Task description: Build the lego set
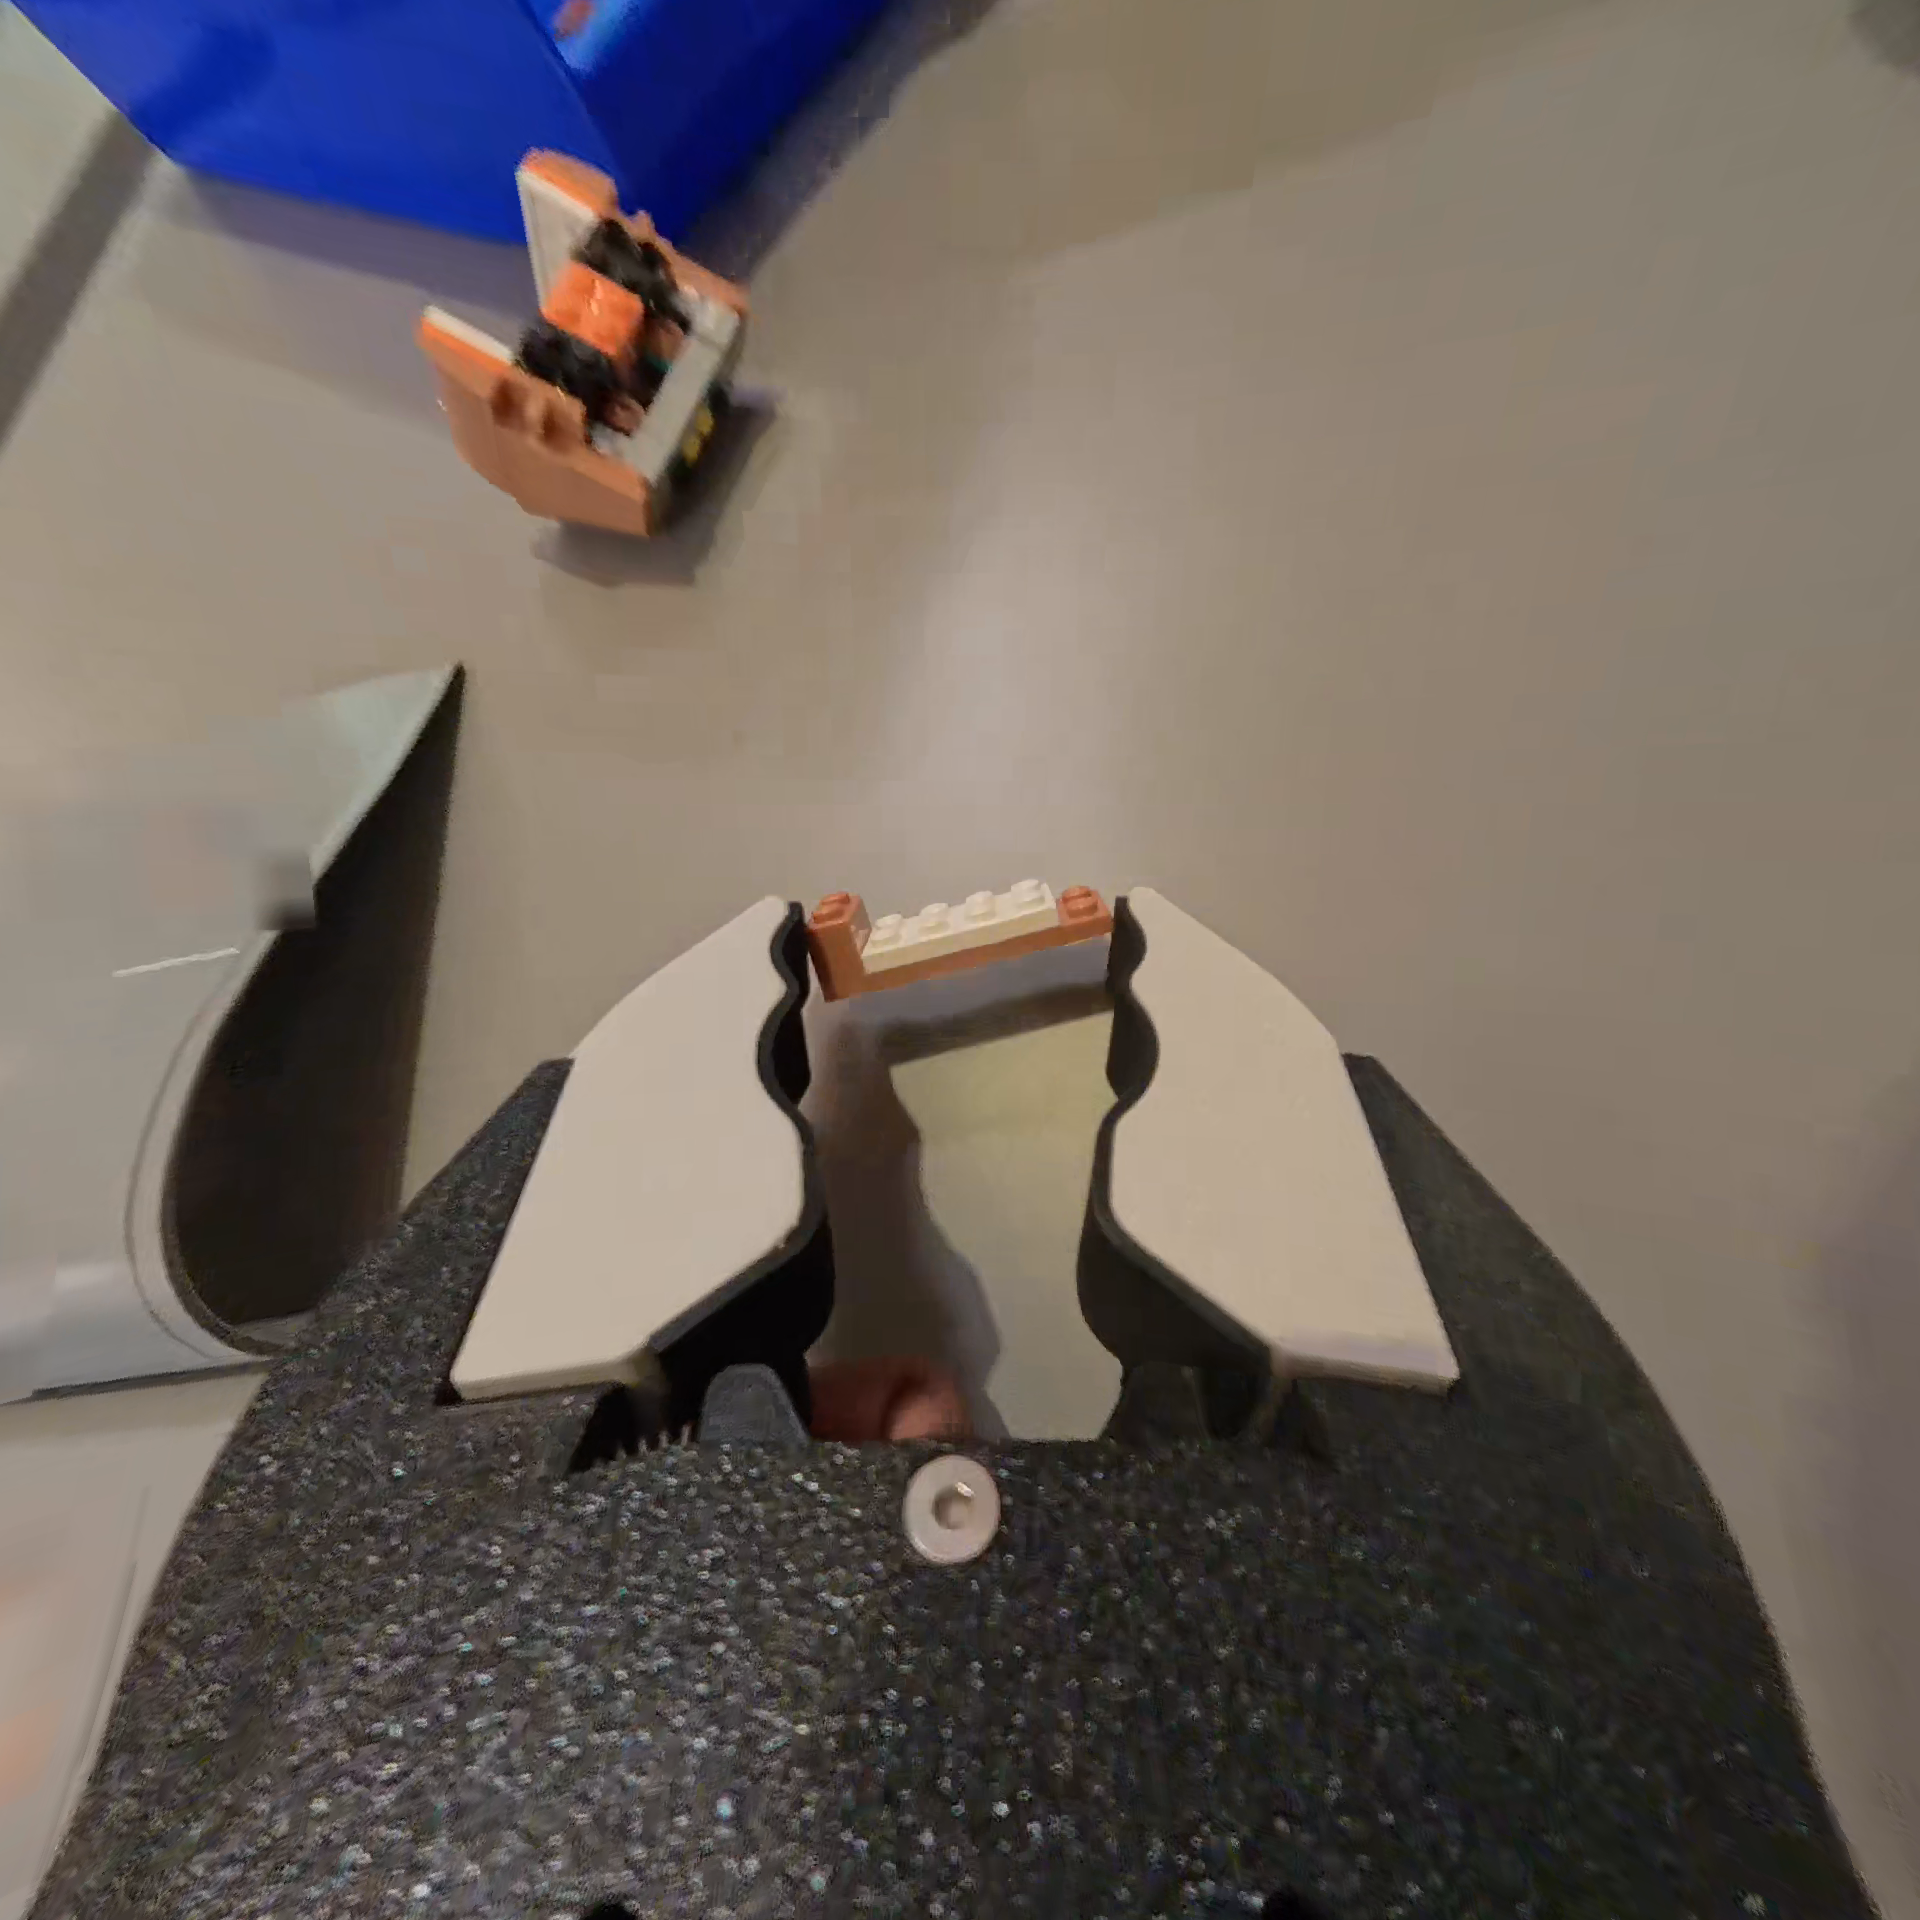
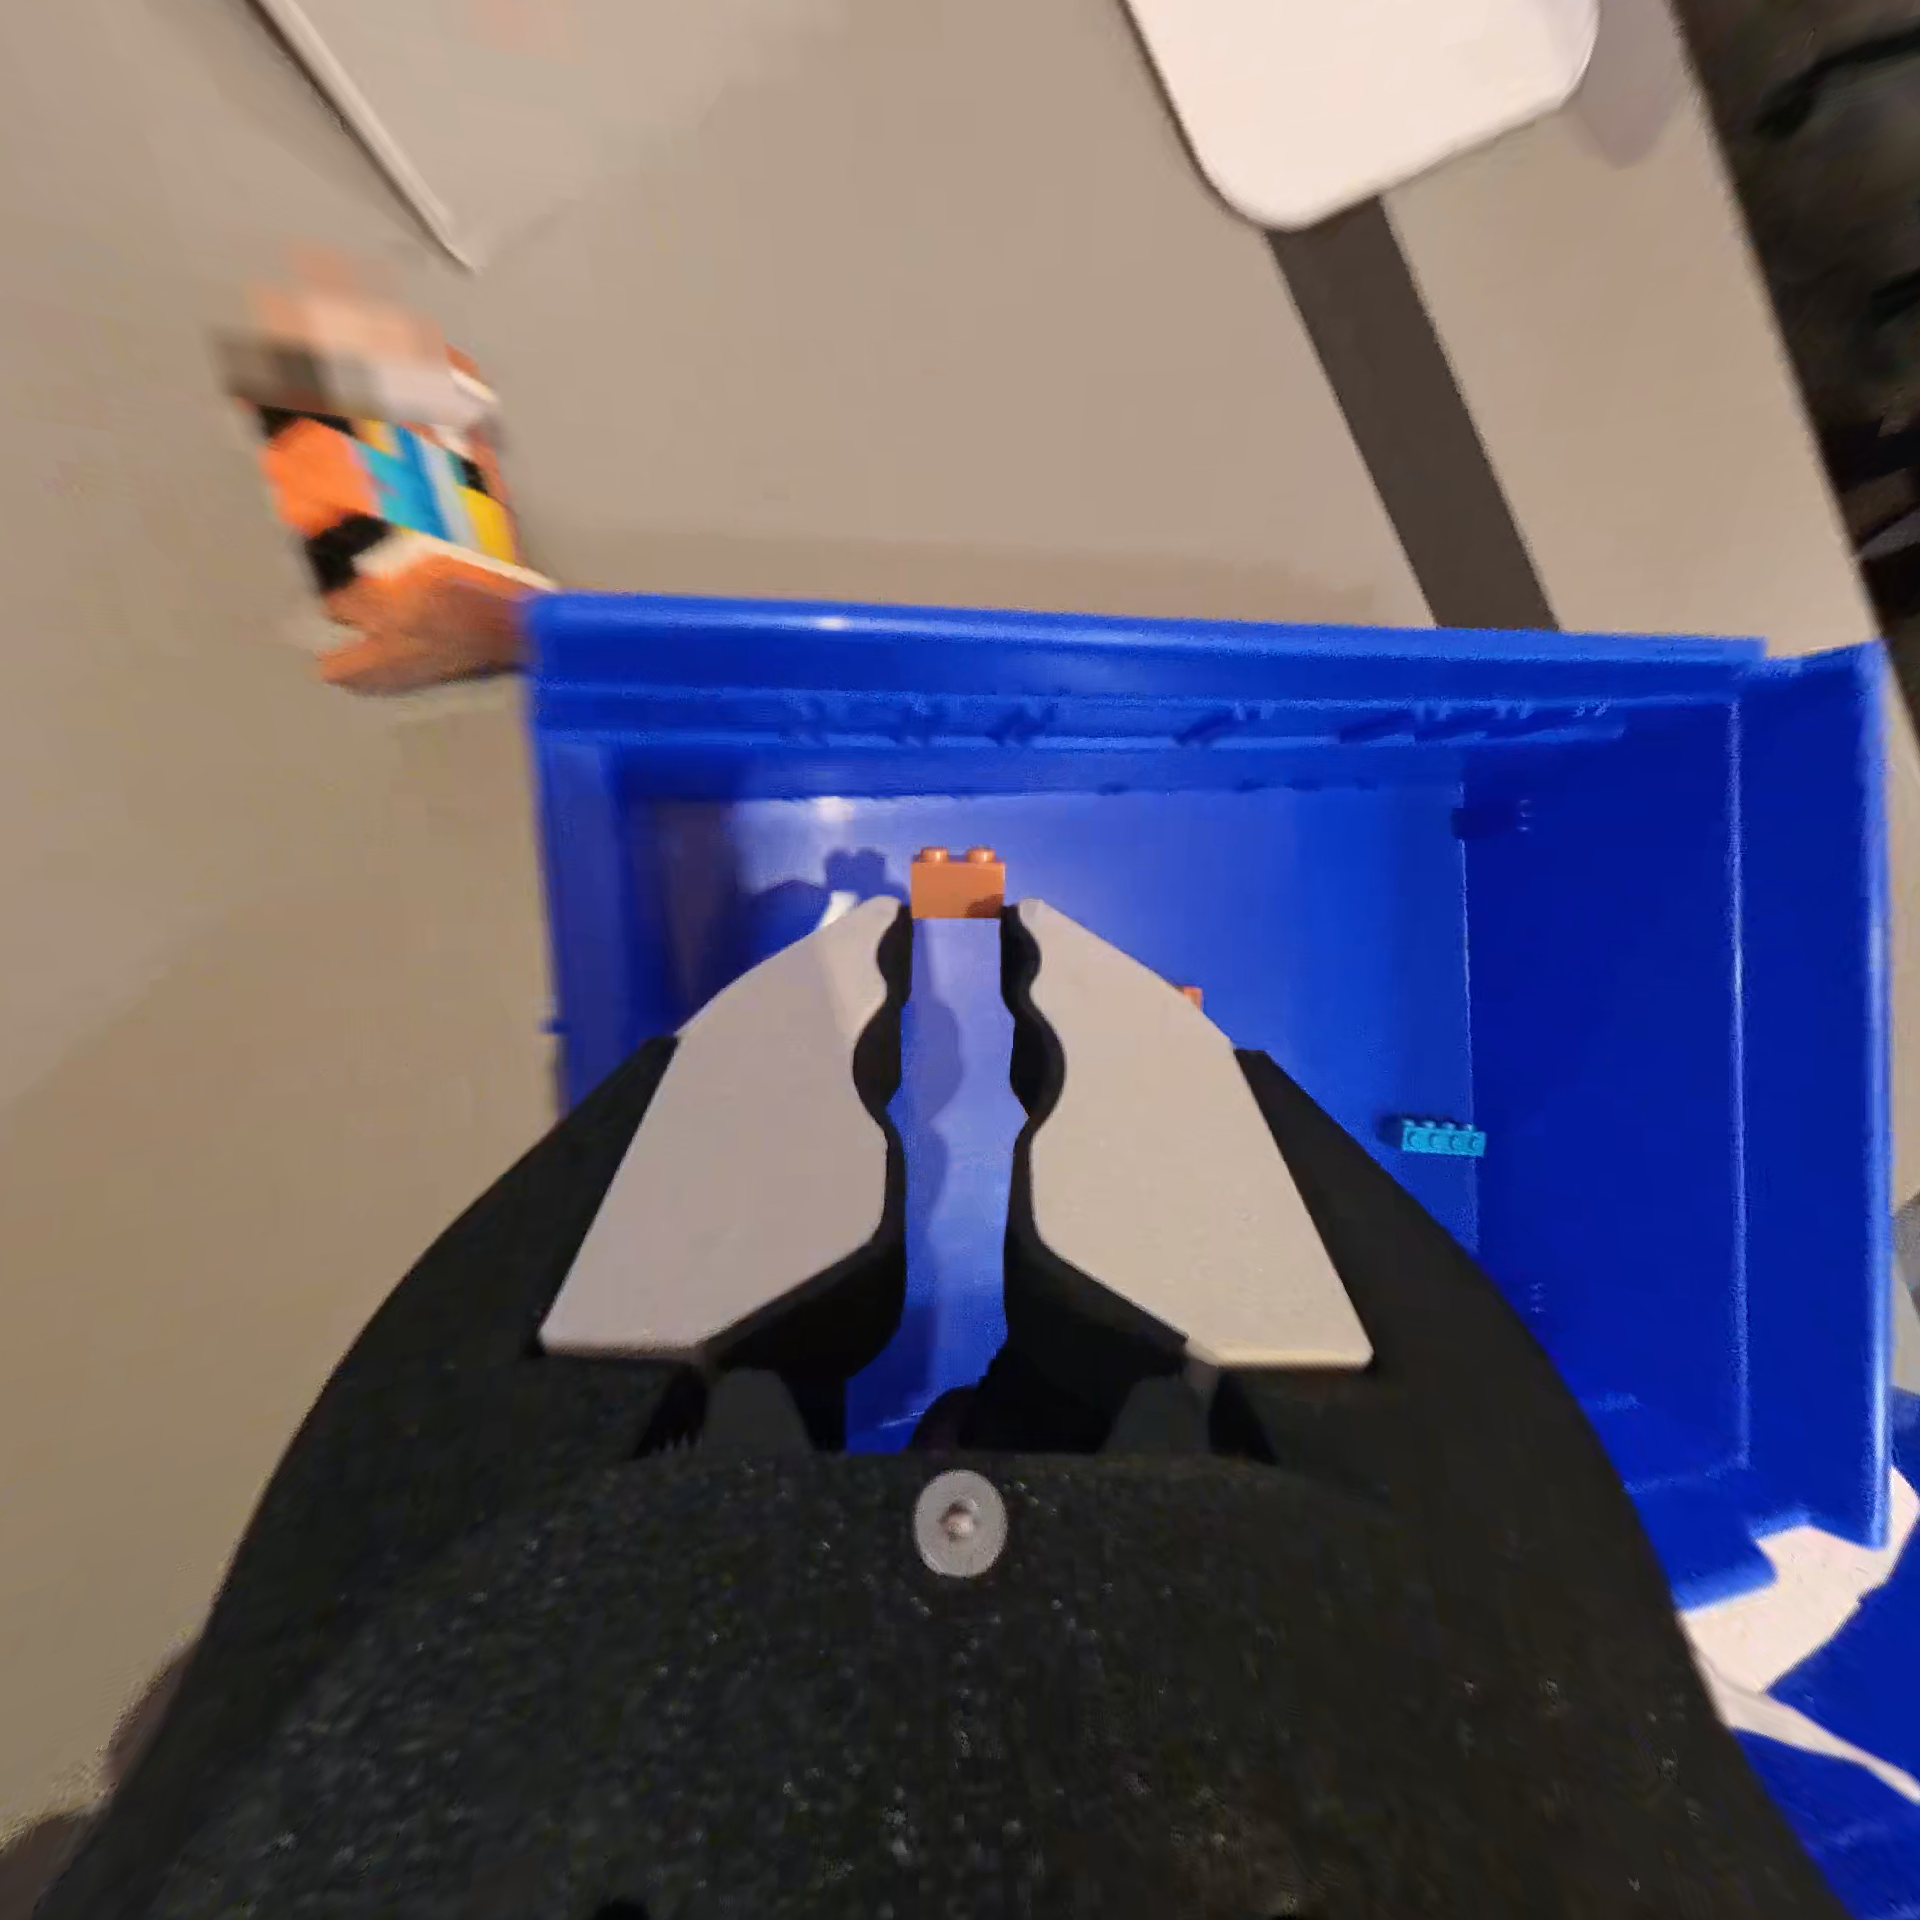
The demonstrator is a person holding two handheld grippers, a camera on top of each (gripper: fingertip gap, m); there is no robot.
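My left gripper [image 1: 958,940] is shut on a brown and white brick piece [image 1: 961,935], gripped by its two ends and held above the grey table. A partly built model [image 1: 587,348] of brown, black and white bricks stands farther off at the upper left, next to the blue bin [image 1: 416,94]. My right gripper [image 2: 958,914] is shut on a small orange-brown brick [image 2: 958,883] at its fingertips, inside the blue bin [image 2: 1143,665]. A teal brick [image 2: 1442,1140] lies in the bin to the right. The model [image 2: 390,520] shows blurred beyond the bin's left corner.
A grey and dark flat sheet [image 1: 260,987] lies left of my left gripper. A white object [image 2: 1371,94] and a dark strip [image 2: 1403,416] lie beyond the bin. Another orange piece [image 2: 1193,997] peeks out behind my right finger. The left gripper's tips are roughly 30 centimeters from the right gripper's.
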